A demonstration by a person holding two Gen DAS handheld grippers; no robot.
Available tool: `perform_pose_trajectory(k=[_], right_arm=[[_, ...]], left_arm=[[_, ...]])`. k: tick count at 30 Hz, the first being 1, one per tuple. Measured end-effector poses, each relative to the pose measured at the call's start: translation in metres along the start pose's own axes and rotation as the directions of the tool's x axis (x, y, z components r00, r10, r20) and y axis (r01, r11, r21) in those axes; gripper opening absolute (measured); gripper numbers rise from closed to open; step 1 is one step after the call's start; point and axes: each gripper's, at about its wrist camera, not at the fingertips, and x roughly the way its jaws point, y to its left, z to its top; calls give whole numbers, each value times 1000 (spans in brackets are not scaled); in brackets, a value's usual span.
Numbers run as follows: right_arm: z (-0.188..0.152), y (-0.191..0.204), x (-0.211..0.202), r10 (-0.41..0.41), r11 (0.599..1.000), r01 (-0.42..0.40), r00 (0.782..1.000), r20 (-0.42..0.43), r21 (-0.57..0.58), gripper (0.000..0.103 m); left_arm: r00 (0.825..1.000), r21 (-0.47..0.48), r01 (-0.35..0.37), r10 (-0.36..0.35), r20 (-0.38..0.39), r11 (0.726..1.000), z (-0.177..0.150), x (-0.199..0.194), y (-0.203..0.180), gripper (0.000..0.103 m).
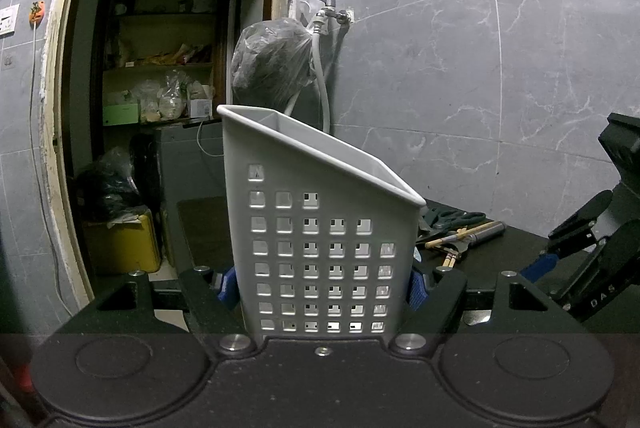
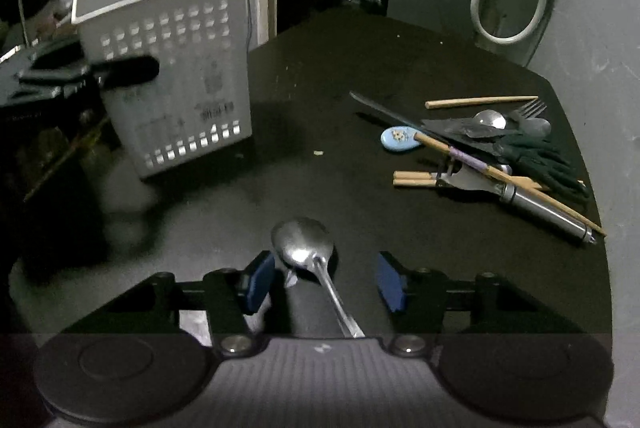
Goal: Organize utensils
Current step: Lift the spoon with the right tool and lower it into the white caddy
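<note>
Caddy (image 1: 320, 228) clamped in left jaws (upright), spoon (image 2: 306, 248) between parted right jaws.

Matt grey plastic caddy (image 1: 320, 228); glossy metal spoon (image 2: 306, 248) (mirror-bright); wooden chopsticks (image 2: 480, 102).

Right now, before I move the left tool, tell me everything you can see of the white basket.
The basket is pale grey-white plastic with rows of square holes and a slanted rim, tall side to the left. An inner divider shows near the top. It stands upright on the dark table, and the left tool has closed on its lower sides.
</note>
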Motion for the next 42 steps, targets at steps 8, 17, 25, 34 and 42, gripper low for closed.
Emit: perform_pose_trajectory(k=[8, 17, 25, 34, 42], right_arm=[[-1, -6, 6, 50, 996, -51, 999, 16, 72, 23], [-5, -34, 6, 55, 947, -71, 997, 60, 314, 2], [-18, -61, 8, 71, 859, -123, 990, 121, 497, 1], [-22, -59, 0, 61, 825, -162, 978, 201, 542, 1], [-17, -52, -40, 85, 771, -416, 817, 570, 482, 2]], left_arm=[[1000, -1, -1, 1, -1, 1000, 0, 0, 0, 76], [1000, 0, 0, 0, 0, 1000, 0, 0, 0, 76], [1000, -1, -2, 2, -1, 1000, 0, 0, 0, 76], [1000, 0, 2, -2, 0, 1000, 0, 0, 0, 76], [1000, 14, 20, -20, 4, 1000, 1, 1, -4, 76]])
